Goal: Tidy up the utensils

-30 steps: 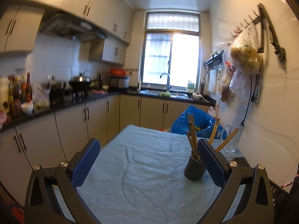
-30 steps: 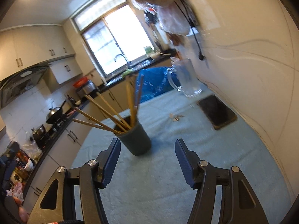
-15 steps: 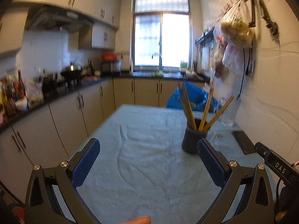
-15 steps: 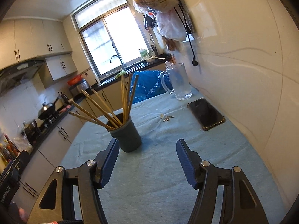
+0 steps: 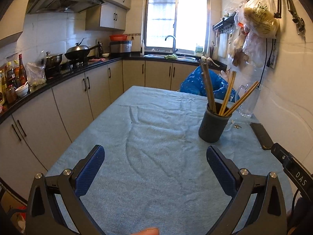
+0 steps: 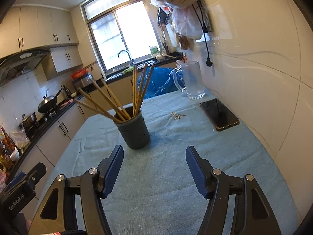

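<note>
A dark grey utensil holder (image 5: pixel 213 126) stands upright on the blue-cloth table (image 5: pixel 156 166), with several wooden chopsticks (image 5: pixel 227 96) fanned out of it. It also shows in the right wrist view (image 6: pixel 135 132), its chopsticks (image 6: pixel 109 102) leaning left and up. My left gripper (image 5: pixel 155 156) is open and empty, back from the holder and to its left. My right gripper (image 6: pixel 154 156) is open and empty, just short of the holder, which sits ahead of its left finger.
A black phone (image 6: pixel 219 114) lies by the right wall, with small keys (image 6: pixel 178 116) beside it. A glass pitcher (image 6: pixel 190 82) and a blue bag (image 6: pixel 160 82) stand at the far end. Counters with cookware (image 5: pixel 78 50) run along the left. Bags (image 5: pixel 260 17) hang on the wall.
Both grippers have drawn back from the holder and tilted down, so more table shows. The holder now sits farther ahead in both views. Both grippers stay open.
</note>
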`<state>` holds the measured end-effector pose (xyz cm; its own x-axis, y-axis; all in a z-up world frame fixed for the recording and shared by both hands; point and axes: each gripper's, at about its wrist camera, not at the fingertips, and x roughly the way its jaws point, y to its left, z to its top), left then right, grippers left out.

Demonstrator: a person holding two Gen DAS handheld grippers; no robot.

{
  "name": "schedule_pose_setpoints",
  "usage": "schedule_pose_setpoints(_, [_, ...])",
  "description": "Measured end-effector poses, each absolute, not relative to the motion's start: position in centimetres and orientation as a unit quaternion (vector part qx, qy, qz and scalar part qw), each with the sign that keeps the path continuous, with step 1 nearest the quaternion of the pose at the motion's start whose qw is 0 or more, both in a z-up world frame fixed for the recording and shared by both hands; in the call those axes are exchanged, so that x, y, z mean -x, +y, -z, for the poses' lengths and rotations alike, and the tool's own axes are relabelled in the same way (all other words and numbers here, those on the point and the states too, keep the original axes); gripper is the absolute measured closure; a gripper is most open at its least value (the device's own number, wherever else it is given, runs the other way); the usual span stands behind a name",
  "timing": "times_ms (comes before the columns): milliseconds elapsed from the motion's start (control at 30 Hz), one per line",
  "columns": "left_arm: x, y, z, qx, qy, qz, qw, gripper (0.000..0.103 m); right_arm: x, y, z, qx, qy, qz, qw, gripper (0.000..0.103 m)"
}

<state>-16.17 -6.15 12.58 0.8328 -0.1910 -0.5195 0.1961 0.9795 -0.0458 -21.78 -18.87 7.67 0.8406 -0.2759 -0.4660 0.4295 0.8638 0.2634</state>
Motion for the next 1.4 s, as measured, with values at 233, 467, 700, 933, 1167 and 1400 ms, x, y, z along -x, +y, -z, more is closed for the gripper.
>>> schedule_pose_setpoints(233, [15.7,-6.0,-12.1,-0.011,0.282,0.087,0.955,0.0,21.5,-17.9,-8.0,-0.155,0.213,0.196,0.945,0.03])
schedule_pose_setpoints(467, [15.8,-6.0,-11.9,-0.017,0.285,0.091,0.954,0.0,21.3,-17.1,-7.9,-0.137,0.218,0.196,0.946,0.029])
schedule_pose_setpoints(700, [15.8,-6.1,-11.6,-0.024,0.292,0.094,0.952,0.0,21.2,-16.8,-7.7,-0.118,0.226,0.207,0.944,0.026])
schedule_pose_setpoints(933, [15.8,-6.5,-11.1,-0.033,0.299,0.101,0.948,0.0,20.9,-16.7,-7.2,-0.094,0.243,0.218,0.941,0.026])
schedule_pose_setpoints(1167, [15.7,-6.5,-10.9,-0.034,0.306,0.106,0.946,0.0,21.0,-16.8,-7.1,-0.097,0.247,0.224,0.938,0.025])
schedule_pose_setpoints(1400, [15.7,-6.5,-10.6,-0.032,0.317,0.118,0.94,0.0,21.0,-16.4,-7.1,-0.091,0.247,0.226,0.938,0.025])
